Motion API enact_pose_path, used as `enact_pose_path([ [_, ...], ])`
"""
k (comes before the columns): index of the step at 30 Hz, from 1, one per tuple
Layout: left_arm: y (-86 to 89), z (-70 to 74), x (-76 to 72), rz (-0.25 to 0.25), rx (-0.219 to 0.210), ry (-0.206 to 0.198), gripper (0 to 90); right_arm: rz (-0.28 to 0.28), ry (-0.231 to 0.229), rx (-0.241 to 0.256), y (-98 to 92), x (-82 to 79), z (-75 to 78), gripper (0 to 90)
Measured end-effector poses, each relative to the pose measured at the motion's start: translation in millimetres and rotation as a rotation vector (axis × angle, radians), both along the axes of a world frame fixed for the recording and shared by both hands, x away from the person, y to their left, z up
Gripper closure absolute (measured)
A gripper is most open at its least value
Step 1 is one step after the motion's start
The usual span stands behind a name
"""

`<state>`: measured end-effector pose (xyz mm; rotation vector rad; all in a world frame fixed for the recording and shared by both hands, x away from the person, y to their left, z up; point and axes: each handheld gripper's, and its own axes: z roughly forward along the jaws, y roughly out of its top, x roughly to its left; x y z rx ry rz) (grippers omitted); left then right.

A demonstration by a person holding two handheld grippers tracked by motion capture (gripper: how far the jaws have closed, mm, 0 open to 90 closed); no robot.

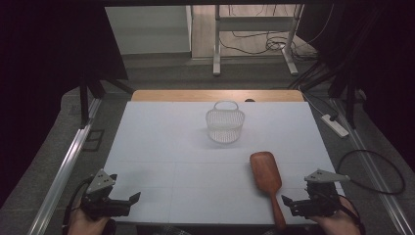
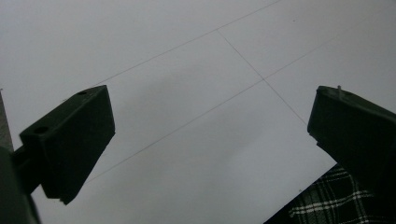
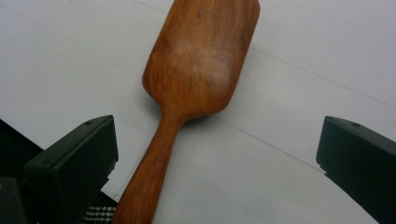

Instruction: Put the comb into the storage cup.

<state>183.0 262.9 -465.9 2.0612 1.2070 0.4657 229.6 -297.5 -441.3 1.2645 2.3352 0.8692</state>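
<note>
left black two-jaw gripper (image 1: 128,201): grey three-cornered plate on top | right black two-jaw gripper (image 1: 288,202): same plate, dark trailing cable | clothing: black-and-white plaid fabric (image 2: 327,200) (near edge)

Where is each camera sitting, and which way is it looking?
High view: sits above the person's side, looking forward and down on the white table, the white mesh basket, the brown wooden paddle brush; both hands and tools show, left tool, right tool.
Left gripper view: rides the left tool, looking down at bare table; its two black jaws stand apart.
Right gripper view: rides the right tool, facing the brush; jaws stand apart.
Shared: the high view and right gripper view both show the brush.
</note>
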Motion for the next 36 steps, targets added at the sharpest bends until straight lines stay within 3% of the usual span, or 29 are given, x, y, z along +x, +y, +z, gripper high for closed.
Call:
enact_pose_path([
  [21, 0.1, 0.0, 0.0, -0.004, -0.002, -0.001, 1.5, 0.055, 0.0, -0.019, 8.8, 10.4, 2.8, 0.0],
  [36, 0.8, 0.0, 0.4, -0.006, -0.005, 0.001, 1.4, 0.1, 0.022, 0.013, 20.2, 24.9, 1.7, 0.0],
])
